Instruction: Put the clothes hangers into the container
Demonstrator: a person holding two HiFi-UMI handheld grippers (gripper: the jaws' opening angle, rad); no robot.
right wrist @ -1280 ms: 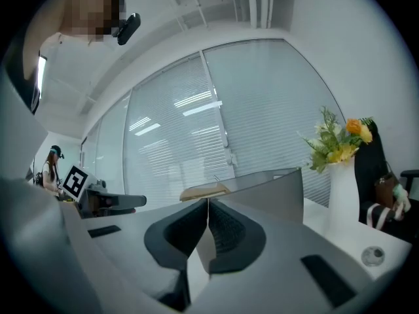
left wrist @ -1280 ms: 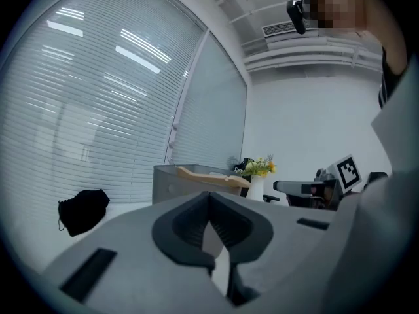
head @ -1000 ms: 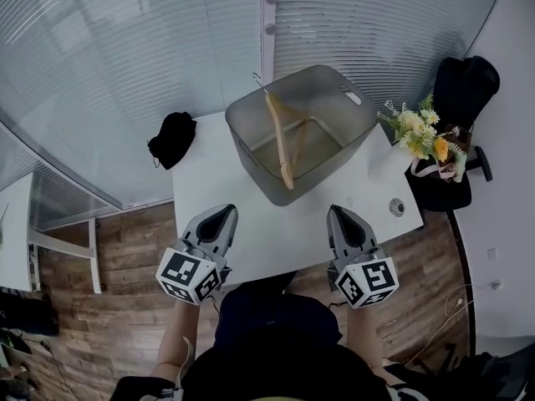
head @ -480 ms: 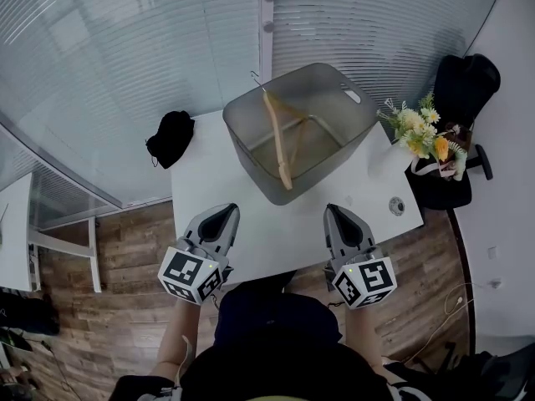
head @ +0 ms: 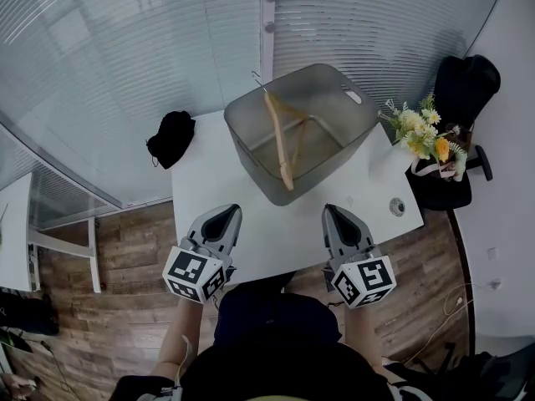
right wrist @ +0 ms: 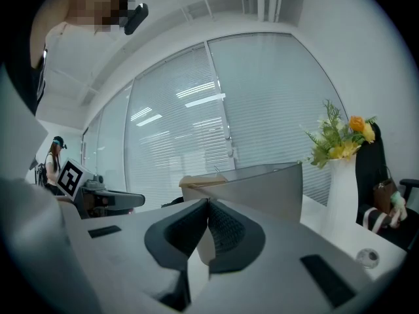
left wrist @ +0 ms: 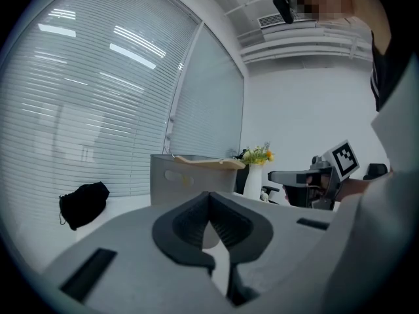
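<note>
A grey plastic container (head: 259,176) stands on the white table (head: 201,178) toward its far side. A wooden clothes hanger (head: 277,136) leans inside it, its metal hook over the far left rim. My left gripper (head: 226,215) hovers over the table's near left edge, jaws shut with nothing between them. My right gripper (head: 333,215) hovers over the near right edge, jaws also shut and empty. The left gripper view shows the container (left wrist: 171,180) with the hanger (left wrist: 206,163) across its top. The right gripper view shows the container (right wrist: 268,190) just beyond the jaws.
A black cloth bundle (head: 170,138) lies at the table's far left corner. A white vase of flowers (head: 423,136) stands at the right edge, with a small round object (head: 397,207) near it. A black chair (head: 459,98) stands at the right. Blinds cover the glass walls behind.
</note>
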